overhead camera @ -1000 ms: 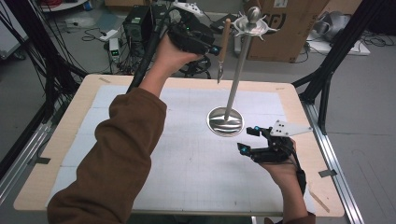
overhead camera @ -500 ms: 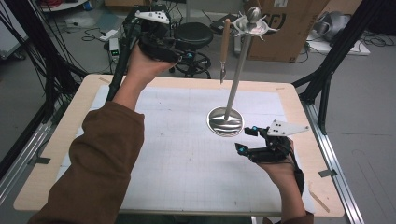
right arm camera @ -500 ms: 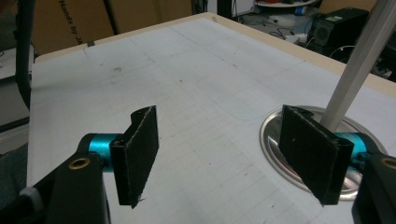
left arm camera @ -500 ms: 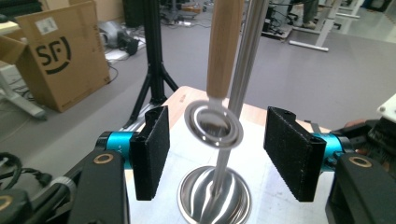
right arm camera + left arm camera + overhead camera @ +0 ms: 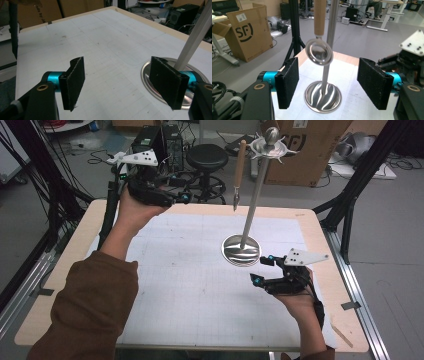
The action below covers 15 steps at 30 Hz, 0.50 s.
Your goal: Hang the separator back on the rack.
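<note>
At table's far-left edge, left gripper [image 5: 186, 196] jaws just opening, empty, facing hung spoon [image 5: 319, 51], right gripper [image 5: 262, 269] half-open, empty.

The right gripper [image 5: 116, 83] is low over the white mat [image 5: 100, 40], and its two black jaws stand apart with nothing between them. The right jaw is in front of the round metal base [image 5: 150, 75] of a stand. The pole [image 5: 192, 42] goes up tilted from this base to the upper right corner. A wooden table edge [image 5: 155, 26] runs behind the mat.
</note>
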Motion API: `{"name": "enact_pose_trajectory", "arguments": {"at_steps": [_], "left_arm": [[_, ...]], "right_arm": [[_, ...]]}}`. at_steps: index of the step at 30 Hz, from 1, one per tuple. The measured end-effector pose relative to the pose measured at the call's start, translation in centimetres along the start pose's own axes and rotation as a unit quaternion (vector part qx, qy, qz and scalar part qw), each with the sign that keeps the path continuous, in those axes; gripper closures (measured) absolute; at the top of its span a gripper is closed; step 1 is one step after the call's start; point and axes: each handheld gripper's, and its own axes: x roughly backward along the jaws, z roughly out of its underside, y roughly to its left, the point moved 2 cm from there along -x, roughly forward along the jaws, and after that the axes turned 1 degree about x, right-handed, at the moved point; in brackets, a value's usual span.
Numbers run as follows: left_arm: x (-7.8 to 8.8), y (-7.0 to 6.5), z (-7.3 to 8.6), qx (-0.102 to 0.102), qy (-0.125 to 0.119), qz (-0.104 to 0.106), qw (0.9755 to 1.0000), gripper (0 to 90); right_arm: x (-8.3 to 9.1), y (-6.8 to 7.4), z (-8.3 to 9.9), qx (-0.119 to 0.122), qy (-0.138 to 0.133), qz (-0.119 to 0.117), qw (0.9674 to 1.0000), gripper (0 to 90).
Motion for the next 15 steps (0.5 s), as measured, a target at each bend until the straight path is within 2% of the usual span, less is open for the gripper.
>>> {"name": "enact_pose_trajectory", "arguments": {"at_steps": [6,15], "left_arm": [[1.5,-0.2,1.2,0.003,-0.006,-0.005,1.0,33.3],[3.1,-0.8,4.2,0.011,-0.005,-0.01,0.9999,30.9]], "right_arm": [[-0.1,0.1,-0.1,-0.001,0.001,0.0,1.0,28.1],[-0.3,0.0,-0.1,0.0,0.001,-0.004,1.0,28.1]]}}
